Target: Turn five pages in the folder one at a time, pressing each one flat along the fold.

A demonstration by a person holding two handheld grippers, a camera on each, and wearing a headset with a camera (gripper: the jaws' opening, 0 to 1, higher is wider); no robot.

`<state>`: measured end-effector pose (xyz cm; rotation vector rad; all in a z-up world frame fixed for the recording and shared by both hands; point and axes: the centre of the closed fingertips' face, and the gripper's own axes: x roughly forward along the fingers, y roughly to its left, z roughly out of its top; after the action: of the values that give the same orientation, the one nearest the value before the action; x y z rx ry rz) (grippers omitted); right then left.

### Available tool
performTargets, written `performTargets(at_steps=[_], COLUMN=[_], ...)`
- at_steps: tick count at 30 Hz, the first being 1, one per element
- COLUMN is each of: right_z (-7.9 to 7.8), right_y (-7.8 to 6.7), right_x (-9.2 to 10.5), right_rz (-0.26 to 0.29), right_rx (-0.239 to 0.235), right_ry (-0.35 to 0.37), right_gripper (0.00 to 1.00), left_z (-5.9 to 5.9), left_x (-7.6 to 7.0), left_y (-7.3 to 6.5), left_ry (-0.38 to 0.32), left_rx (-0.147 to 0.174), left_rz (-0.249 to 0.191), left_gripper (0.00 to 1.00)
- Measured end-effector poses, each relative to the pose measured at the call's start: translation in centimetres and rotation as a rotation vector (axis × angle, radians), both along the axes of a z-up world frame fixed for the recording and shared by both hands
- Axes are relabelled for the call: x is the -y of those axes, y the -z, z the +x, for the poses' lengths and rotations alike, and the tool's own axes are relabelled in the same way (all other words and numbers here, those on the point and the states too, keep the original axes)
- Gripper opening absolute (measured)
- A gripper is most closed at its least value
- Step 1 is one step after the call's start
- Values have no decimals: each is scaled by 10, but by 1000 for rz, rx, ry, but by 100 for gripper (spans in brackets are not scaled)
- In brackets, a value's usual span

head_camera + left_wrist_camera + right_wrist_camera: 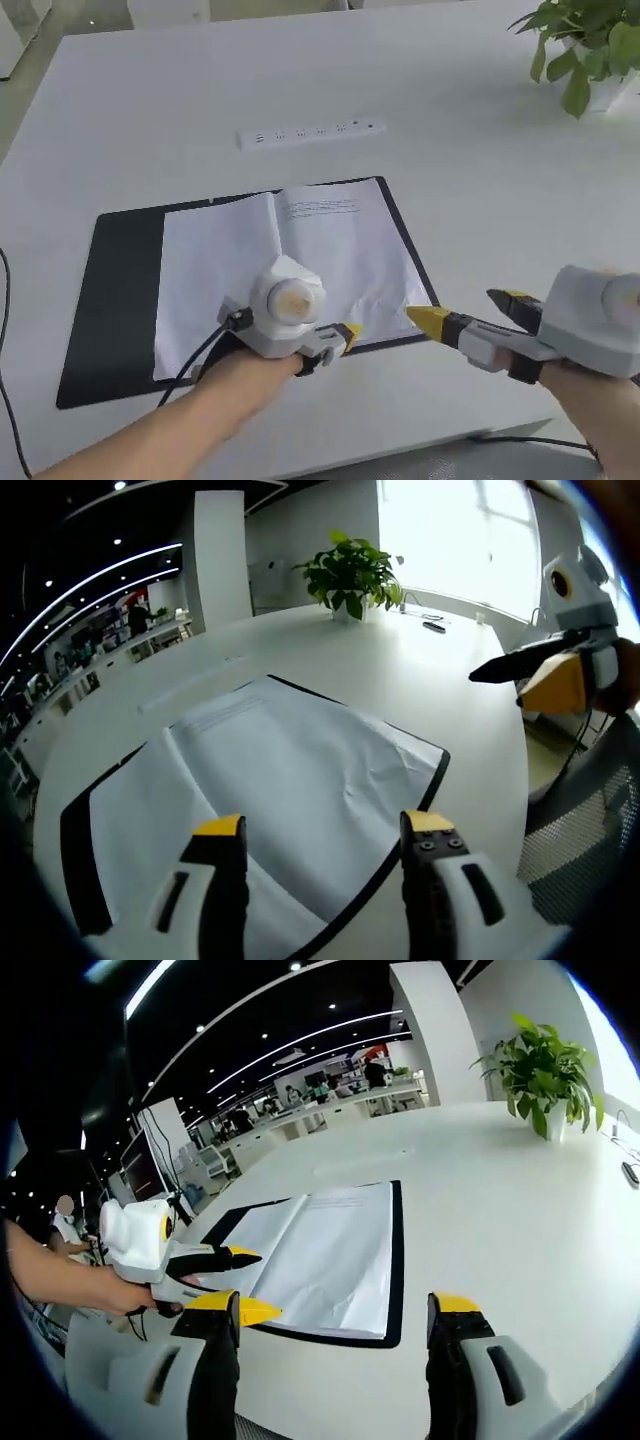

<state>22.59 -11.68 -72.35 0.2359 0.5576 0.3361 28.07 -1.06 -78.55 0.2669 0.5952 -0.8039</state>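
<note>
The black folder (110, 300) lies open on the white table, with white pages (330, 250) spread over its middle and right side; the left inner cover is bare. My left gripper (335, 342) hovers open over the near edge of the right page (290, 780), nothing between its jaws. My right gripper (470, 308) is open and empty, just off the folder's near right corner. In the right gripper view its jaws (335, 1302) point at the folder (330, 1250), with the left gripper (170, 1255) at the left. The right gripper (550, 670) enters the left gripper view from the right.
A white power strip (312, 132) lies beyond the folder. A potted plant (585, 50) stands at the far right corner. A black cable (5, 330) trails along the table's left side. The table's near edge runs just below both hands, with a mesh chair (570, 850) beside it.
</note>
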Motion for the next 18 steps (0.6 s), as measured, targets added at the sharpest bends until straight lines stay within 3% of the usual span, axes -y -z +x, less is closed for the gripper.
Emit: performTargets(at_steps=[10,18], right_z=[8,10], right_y=[10,14], right_x=[-4,-2], right_rz=[13,26], right_rx=[-16,-22], right_ry=[-12,-4], right_gripper=[75,75], left_z=[8,9], left_x=[18,21], left_y=[16,23], left_ry=[1,-16], left_rx=[-12,26], left_rz=[9,18], left_gripper=[59,60])
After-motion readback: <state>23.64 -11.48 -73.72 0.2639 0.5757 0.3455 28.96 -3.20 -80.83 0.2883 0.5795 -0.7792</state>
